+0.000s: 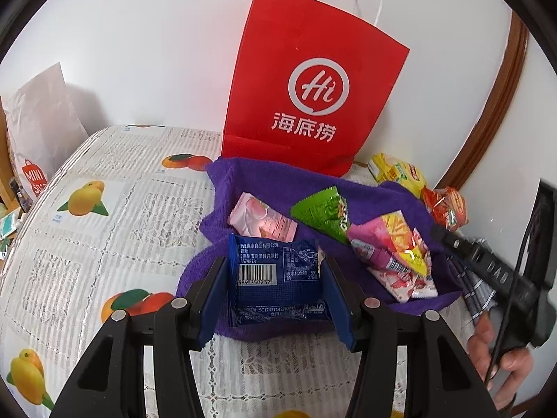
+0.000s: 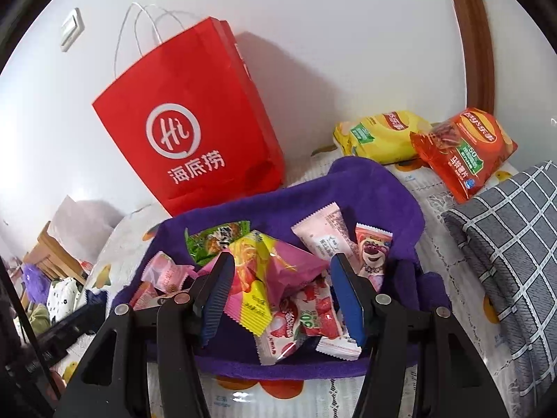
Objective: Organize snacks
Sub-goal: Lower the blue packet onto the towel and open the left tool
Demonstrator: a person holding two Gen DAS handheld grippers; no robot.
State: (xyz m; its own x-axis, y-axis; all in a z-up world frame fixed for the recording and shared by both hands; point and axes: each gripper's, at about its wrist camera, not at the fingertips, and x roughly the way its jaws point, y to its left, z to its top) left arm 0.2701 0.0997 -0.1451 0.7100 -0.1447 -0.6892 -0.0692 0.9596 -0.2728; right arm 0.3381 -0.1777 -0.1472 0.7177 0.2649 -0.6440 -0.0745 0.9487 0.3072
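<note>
Your left gripper (image 1: 276, 278) is clamped on the blue snack packet (image 1: 276, 271), pads pressing its two short sides, so its long axis runs straight ahead from your fingers, barcode side up. It looks lifted just above the near edge of the purple towel (image 1: 365, 195). Your right gripper (image 2: 280, 296) holds nothing: its jaws stand apart over the heap of small packets, the yellow-and-pink packet (image 2: 257, 278) between them but ungripped. Straight ahead of both, past the towel's far edge, stands the red paper bag (image 1: 306, 97), upright against the wall. Your loaded left hand faces it squarely.
</note>
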